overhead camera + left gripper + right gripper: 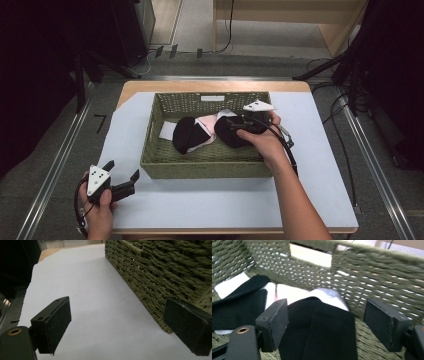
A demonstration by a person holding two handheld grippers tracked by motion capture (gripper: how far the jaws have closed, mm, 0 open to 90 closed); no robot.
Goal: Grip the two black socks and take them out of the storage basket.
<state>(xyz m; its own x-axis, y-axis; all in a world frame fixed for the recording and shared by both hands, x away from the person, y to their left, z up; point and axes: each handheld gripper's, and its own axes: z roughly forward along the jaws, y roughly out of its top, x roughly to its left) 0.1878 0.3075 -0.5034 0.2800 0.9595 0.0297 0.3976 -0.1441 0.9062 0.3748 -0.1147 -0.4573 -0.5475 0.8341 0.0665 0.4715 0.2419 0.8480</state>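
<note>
Because the rectangular olive-green woven basket (205, 162) sits mid-table on the pale paper sheet (210, 205), both hands can reach it. Inside it lies a heap of black, pink and white folded cloths (200, 132), their number hard to tell. The right gripper (325, 322) hangs jaws wide over a black folded cloth (329, 335), gripping nothing. The left gripper (117, 327) rests open and empty beside the basket's wall.

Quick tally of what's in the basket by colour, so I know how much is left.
Black pieces: 2
Pink pieces: 1
White pieces: 2
Total: 5 visible; the pile overlaps, so more may be hidden.
</note>
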